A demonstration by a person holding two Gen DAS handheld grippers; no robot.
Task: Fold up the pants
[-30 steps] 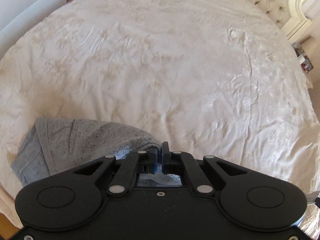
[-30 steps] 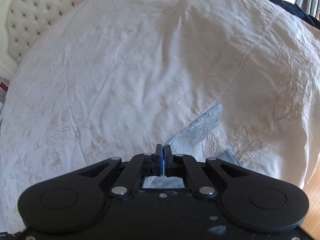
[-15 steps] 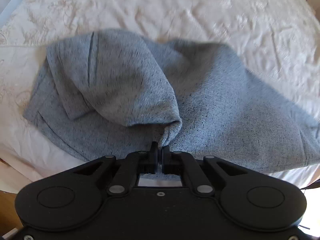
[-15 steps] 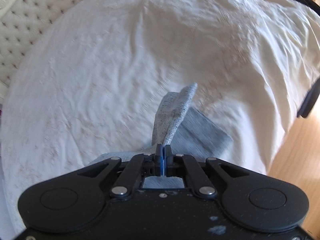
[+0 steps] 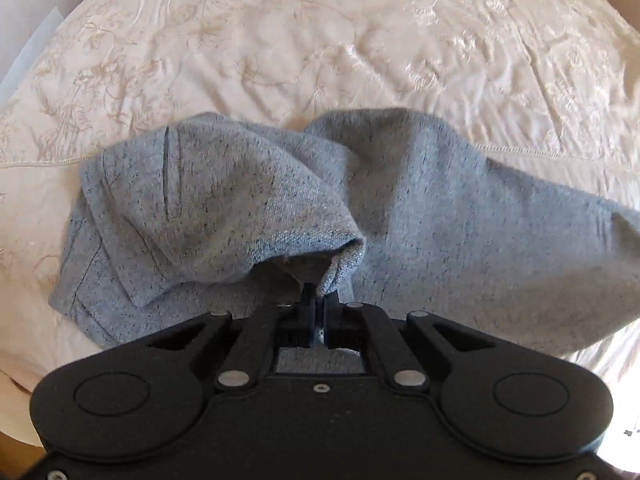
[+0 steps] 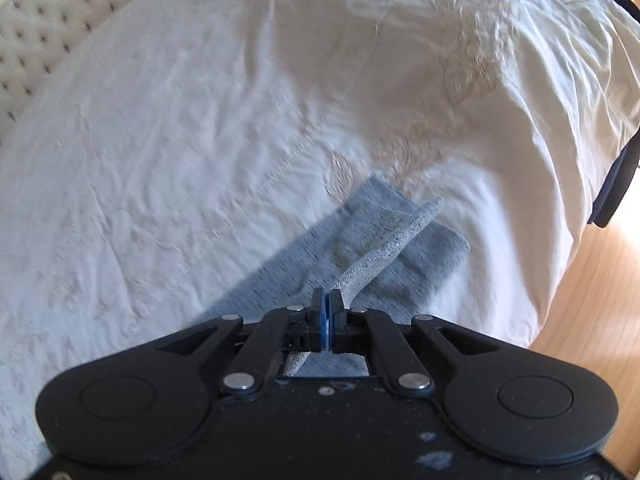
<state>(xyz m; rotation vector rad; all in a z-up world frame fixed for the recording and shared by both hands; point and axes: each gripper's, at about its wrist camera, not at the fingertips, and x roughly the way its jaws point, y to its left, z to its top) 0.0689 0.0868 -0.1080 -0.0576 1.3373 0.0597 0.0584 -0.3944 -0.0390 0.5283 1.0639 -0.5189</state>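
The grey speckled knit pants [image 5: 420,208] lie on the cream embroidered bedspread [image 5: 320,40], near the edge of the bed that is closest to the cameras. In the left wrist view the black left gripper [image 5: 318,304] has its two fingers pressed together on a rolled edge of the fabric, and this edge is lifted above the layer under it. A part of the cloth is folded over on the left side, with a thin seam line on it, and the rest of the garment spreads wide to the right.

In the right wrist view the black right gripper [image 6: 327,312] with blue pads is also closed, and it pinches a thin strip of the same pants [image 6: 360,240]. The strip rises tilted from the flat lower layer and points up and to the right. The flat layer rests on the bedspread [image 6: 200,120], close to the edge where the light wooden floor [image 6: 592,320] begins. A tufted cream headboard [image 6: 52,20] stands at the upper left.
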